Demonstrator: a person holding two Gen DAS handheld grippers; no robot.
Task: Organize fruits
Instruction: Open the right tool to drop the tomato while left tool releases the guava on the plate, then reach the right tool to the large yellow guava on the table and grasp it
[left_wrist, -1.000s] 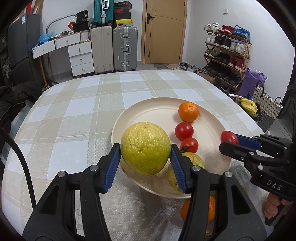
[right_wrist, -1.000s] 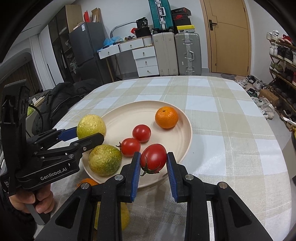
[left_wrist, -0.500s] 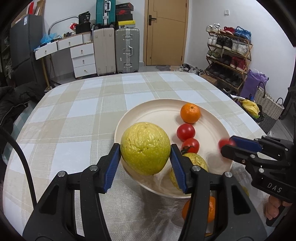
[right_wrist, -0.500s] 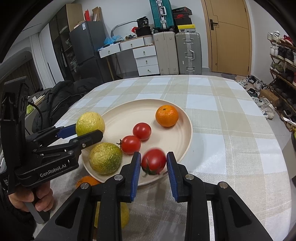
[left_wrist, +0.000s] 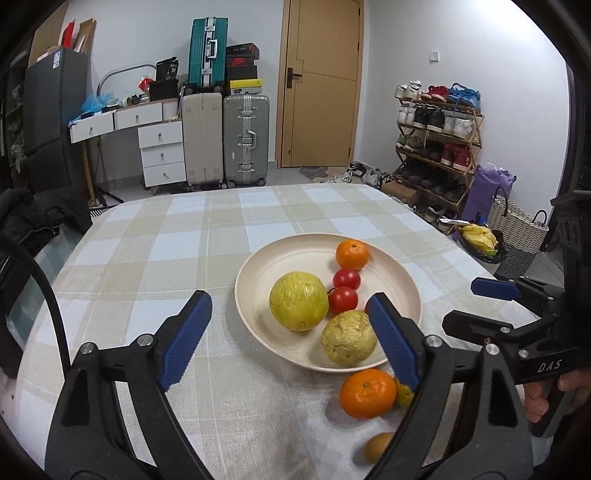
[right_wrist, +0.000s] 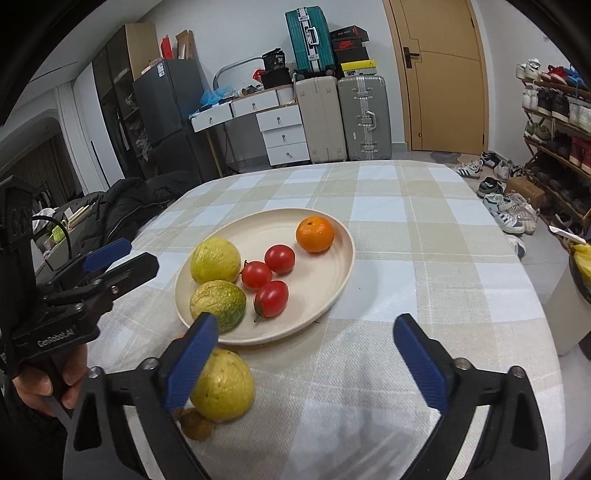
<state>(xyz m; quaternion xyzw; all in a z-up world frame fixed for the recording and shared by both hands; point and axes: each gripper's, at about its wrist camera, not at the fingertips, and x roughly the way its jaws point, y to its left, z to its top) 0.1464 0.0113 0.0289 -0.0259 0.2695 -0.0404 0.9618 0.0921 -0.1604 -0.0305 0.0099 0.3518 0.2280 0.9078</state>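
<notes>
The left gripper (left_wrist: 291, 332) is opening its jaws wide, holding nothing. The cream plate (right_wrist: 328, 280) on the checked table (right_wrist: 424, 258) is carrying 2 yellow-green fruits, 3 tomatoes and 1 mandarin (right_wrist: 314, 234). The right gripper (right_wrist: 304, 363) is also opening its jaws wide and empty, with another yellow-green fruit (right_wrist: 225, 386) lying beside its left jaw.

far tablecloth (right_wrist: 424, 221) bare; plate (right_wrist: 343, 266) crowded
</notes>
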